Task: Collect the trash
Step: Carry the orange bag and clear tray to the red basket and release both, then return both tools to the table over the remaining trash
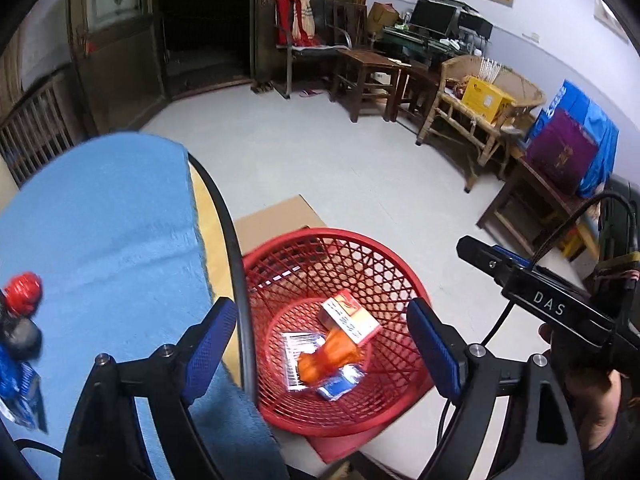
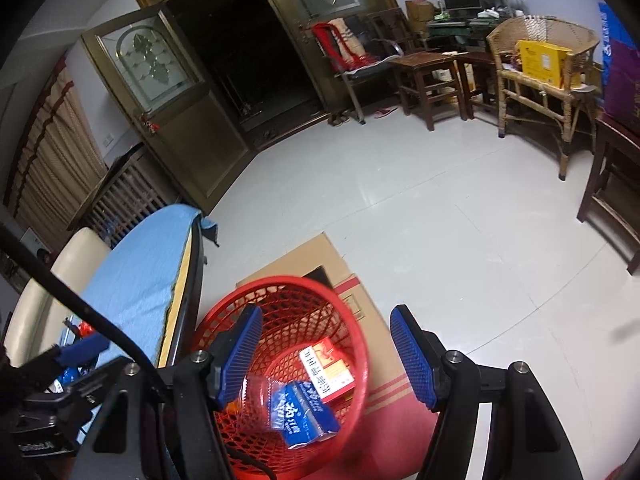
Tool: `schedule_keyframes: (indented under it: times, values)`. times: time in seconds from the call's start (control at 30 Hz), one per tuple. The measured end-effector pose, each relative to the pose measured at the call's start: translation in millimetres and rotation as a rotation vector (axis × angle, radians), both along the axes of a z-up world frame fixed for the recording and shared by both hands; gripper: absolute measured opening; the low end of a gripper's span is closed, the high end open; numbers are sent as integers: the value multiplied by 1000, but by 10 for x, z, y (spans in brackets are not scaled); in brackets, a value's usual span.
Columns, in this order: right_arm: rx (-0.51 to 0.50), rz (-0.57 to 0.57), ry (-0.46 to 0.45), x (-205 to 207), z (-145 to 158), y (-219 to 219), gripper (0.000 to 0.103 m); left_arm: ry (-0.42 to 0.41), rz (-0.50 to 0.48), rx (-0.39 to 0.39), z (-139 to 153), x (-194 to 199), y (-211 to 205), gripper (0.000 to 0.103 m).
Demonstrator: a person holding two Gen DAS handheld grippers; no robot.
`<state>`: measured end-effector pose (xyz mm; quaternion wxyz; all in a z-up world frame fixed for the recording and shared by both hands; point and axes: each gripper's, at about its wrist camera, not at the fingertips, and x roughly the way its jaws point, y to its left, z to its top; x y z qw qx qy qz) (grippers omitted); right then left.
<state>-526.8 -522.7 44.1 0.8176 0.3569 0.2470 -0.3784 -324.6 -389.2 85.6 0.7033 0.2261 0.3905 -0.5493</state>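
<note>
While red basket (image 1: 360, 248) holds trash | blue-covered table (image 1: 100, 220) just beside.

Red plastic lattice basket (image 1: 400, 276) — fuzzy blue cloth (image 1: 108, 216), glossy floor (image 1: 340, 152)

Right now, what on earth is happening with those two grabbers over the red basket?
A person is tidying trash with a pair of hand-held tongs. The left tongs and right tongs both hang open and empty above the red basket, which sits on cardboard. A red-and-white box, an orange wrapper and blue packets already lie inside.
</note>
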Motion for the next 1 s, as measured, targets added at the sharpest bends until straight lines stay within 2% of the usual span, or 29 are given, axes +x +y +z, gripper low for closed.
schedule_keyframes:
  times: [0.07, 0.27, 0.63, 0.8, 1.0]
  values:
    - [-3, -5, 0, -23, 26, -5, 70, 26, 24, -13, 26, 72, 63, 87]
    - [-6, 21, 0, 58, 70, 59, 70, 21, 137, -46, 102, 354, 510, 87]
    - [-25, 182, 16, 631, 170, 413, 70, 48, 384, -46, -57, 931, 1564, 88]
    - [-38, 257, 22, 905, 234, 648, 70, 55, 530, -58, -103, 1312, 2042, 87]
    - [-47, 323, 38, 1117, 241, 873, 70, 47, 831, -88, -84, 1959, 2646, 87]
